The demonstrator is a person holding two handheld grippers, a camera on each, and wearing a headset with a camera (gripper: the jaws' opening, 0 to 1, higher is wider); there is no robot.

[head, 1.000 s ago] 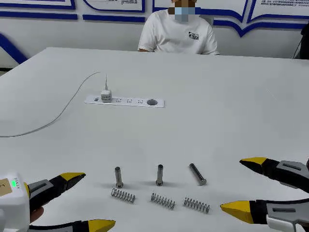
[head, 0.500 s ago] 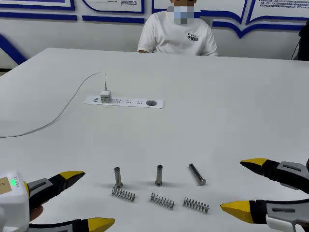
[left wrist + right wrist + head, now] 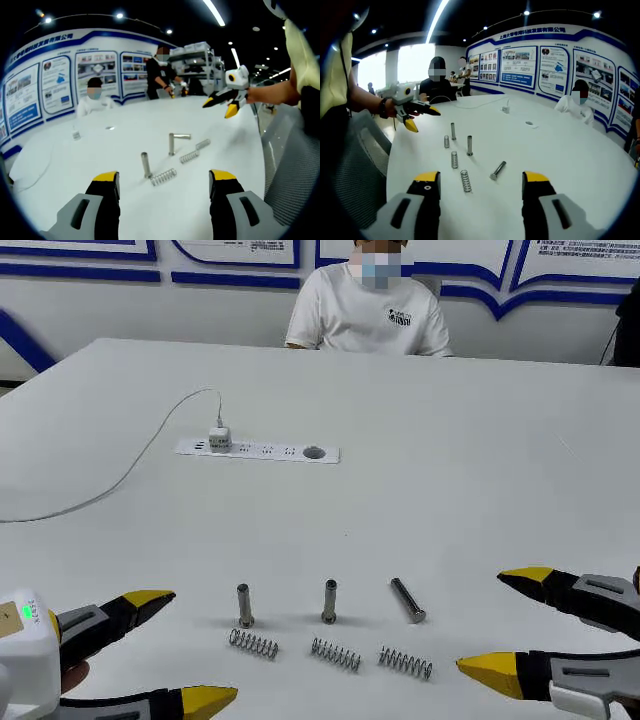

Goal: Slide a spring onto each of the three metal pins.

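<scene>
Three metal pins sit near the table's front edge: the left pin [image 3: 244, 605] and middle pin [image 3: 329, 601] stand upright, and the right pin [image 3: 408, 600] lies on its side. In front of each lies a spring: left spring [image 3: 253, 643], middle spring [image 3: 335, 654], right spring [image 3: 405, 663]. My left gripper [image 3: 178, 650] is open at the lower left, well apart from the pins. My right gripper [image 3: 510, 622] is open at the lower right, holding nothing. The left gripper view shows the pins [image 3: 145, 164] and springs [image 3: 163, 176] ahead of my left gripper [image 3: 162, 179]; the right gripper view shows my right gripper [image 3: 481, 179] facing the lying pin [image 3: 497, 170].
A white power strip [image 3: 258, 451] with a plugged charger [image 3: 219, 438] and a cable [image 3: 120, 478] lies mid-table. A person in a white shirt [image 3: 368, 310] sits at the far side. Bare white tabletop [image 3: 480, 490] surrounds the pins.
Nothing on the table has moved; the head camera shifted slightly. Both grippers stay open in the same places.
</scene>
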